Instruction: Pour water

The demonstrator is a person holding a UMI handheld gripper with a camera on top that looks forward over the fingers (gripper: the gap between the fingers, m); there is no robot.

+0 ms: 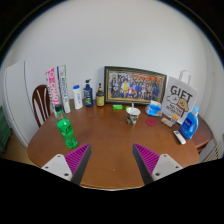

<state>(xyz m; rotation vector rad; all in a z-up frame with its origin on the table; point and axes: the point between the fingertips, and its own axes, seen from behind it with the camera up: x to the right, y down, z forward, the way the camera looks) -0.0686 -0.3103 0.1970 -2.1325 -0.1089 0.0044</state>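
- While it hovers above the bench (110, 150), the hand-held gripper (112, 158) has its fingers spread wide and holds nothing.
- Beyond the left finger stands a green bottle (67, 131), upright.
- Farther ahead, near the bench's middle, stands a paper cup (133, 115).
- Along the wall: a white bottle (77, 97), a dark bottle (88, 94), and a framed group photograph (135, 86).
- To the right: a blue spray bottle (189, 124) and a bag marked "GIFT" (180, 100).
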